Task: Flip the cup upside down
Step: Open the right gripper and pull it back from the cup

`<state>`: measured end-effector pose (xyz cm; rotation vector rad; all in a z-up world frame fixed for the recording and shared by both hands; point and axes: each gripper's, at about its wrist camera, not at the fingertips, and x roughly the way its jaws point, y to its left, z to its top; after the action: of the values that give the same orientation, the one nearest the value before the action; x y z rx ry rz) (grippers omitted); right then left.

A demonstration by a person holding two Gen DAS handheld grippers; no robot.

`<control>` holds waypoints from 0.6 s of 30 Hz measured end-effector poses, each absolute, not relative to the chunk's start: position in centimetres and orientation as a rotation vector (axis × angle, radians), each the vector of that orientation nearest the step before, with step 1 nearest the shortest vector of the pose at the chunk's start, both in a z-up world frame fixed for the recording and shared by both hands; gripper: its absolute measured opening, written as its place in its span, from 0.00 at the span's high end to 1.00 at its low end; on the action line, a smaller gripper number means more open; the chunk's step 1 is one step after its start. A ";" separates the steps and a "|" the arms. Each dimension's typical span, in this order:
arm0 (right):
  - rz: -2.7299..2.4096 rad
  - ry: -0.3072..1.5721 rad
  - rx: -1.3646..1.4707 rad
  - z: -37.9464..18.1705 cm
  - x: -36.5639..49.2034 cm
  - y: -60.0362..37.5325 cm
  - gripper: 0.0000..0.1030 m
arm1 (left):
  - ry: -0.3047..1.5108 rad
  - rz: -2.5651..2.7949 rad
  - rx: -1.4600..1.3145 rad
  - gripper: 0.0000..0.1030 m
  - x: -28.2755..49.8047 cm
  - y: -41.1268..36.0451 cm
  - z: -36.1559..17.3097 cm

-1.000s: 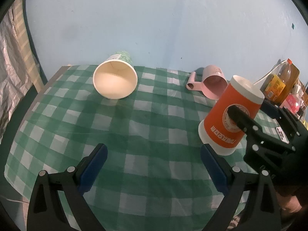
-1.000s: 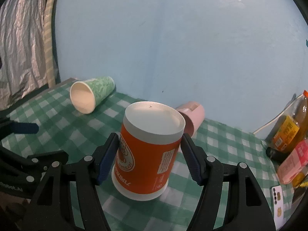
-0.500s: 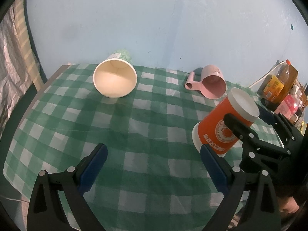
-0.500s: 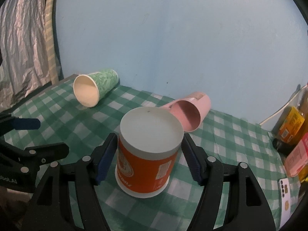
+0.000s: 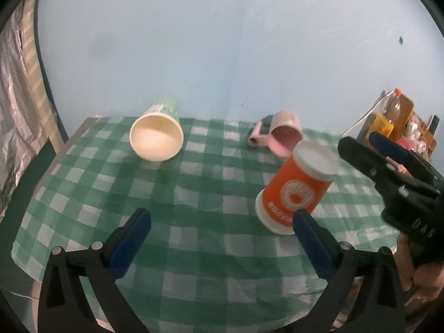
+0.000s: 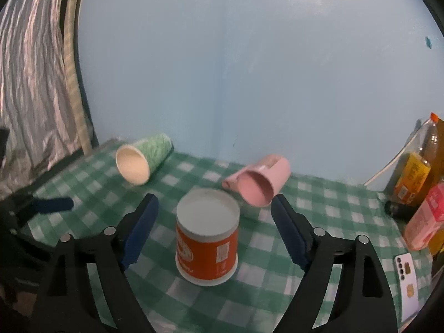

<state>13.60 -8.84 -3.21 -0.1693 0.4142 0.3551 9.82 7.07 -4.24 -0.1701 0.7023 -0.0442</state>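
An orange paper cup (image 6: 206, 236) stands upside down, rim on the green checked tablecloth (image 6: 319, 202), white base up; it also shows in the left wrist view (image 5: 295, 191). My right gripper (image 6: 215, 227) is open, its fingers well apart on either side of the cup without touching it. In the left wrist view the right gripper (image 5: 371, 149) sits to the right of the cup. My left gripper (image 5: 219, 240) is open and empty above the front of the table.
A green paper cup (image 5: 156, 136) and a pink mug (image 5: 280, 136) lie on their sides at the back, near the blue wall. Bottles and cartons (image 6: 419, 177) crowd the right edge, with a phone (image 6: 406, 273) lying flat. A silver curtain (image 6: 30, 83) hangs at left.
My right gripper has opened wide, let go of the orange cup and drawn back. The cup stays upside down on the cloth. My left gripper has pulled back slightly.
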 end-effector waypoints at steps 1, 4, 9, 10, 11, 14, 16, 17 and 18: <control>0.351 0.403 -0.157 -2.6 13.2 -9.1 0.19 | 0.694 -0.049 -0.172 0.00 9.6 7.0 -4.1; 0.343 0.379 -0.133 -1.5 12.3 -9.9 0.14 | 0.653 -0.065 -0.172 0.00 8.8 6.8 -3.1; 0.314 0.349 -0.083 -0.5 10.8 -11.5 0.12 | 0.588 -0.059 -0.126 0.00 7.4 6.3 -1.9; 0.313 0.351 -0.074 -0.5 10.7 -11.8 0.12 | 0.577 -0.055 -0.119 0.00 7.2 6.2 -1.8; 0.311 0.352 -0.060 -0.5 10.5 -12.2 0.12 | 0.568 -0.058 -0.116 0.00 7.0 6.2 -1.8; 0.301 0.362 -0.016 -0.9 10.0 -13.2 0.12 | 0.528 -0.079 -0.128 0.00 6.5 6.2 -1.5; 0.287 0.372 0.001 -1.3 9.9 -13.7 0.12 | 0.498 -0.075 -0.132 0.00 6.0 6.1 -1.3; 0.276 0.376 0.003 -1.6 9.8 -13.9 0.12 | 0.479 -0.075 -0.122 0.00 5.8 6.0 -1.2; 0.266 0.378 0.001 -1.9 9.8 -14.0 0.12 | 0.470 -0.072 -0.112 0.00 5.6 5.9 -1.1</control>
<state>9.75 -14.02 -1.90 0.0007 0.3782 0.2656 5.62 5.85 -1.08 -0.1115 0.4701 -0.0725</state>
